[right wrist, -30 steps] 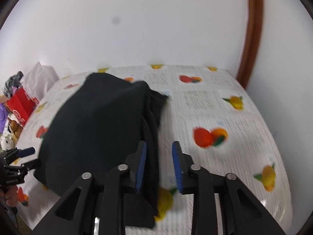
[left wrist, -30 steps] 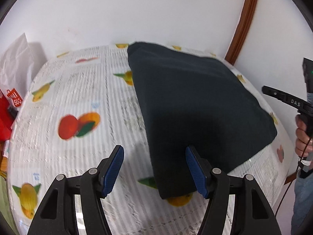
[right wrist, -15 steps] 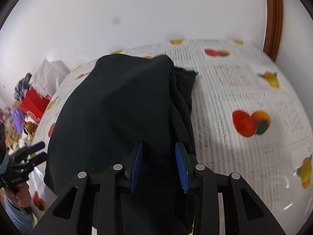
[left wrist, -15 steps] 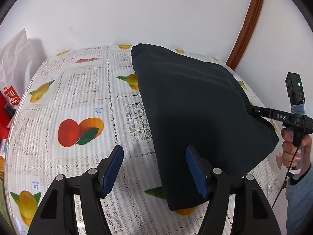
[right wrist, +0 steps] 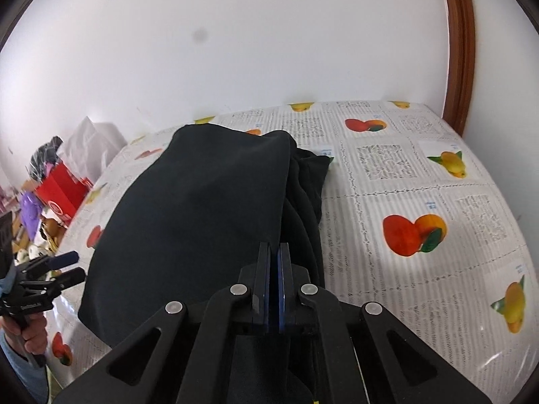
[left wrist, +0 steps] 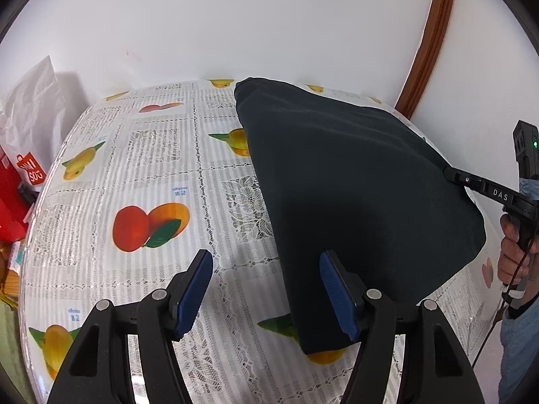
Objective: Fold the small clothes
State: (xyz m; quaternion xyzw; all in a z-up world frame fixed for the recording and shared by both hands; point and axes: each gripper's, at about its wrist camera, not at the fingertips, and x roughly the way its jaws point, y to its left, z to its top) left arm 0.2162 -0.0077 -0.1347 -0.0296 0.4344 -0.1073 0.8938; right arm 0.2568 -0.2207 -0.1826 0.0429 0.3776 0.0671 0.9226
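Right gripper (right wrist: pixel 274 262) clamped on dark garment (left wrist: pixel 353 185) edge, thin bite; may slip. Left gripper (left wrist: pixel 266 289) apart, idle over surface (left wrist: pixel 134 168).

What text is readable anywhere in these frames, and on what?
"DAS": right tool's arm, left wrist view.
White lettering, upside down, unreadable: red bag beside the table.
Small blue print: tablecloth squares, too small to read.
White print: left tool's body, right wrist view, blurred.

The garment (left wrist: pixel 353 195) lies on the table (left wrist: pixel 134 175), bags (left wrist: pixel 23 155) beside it.
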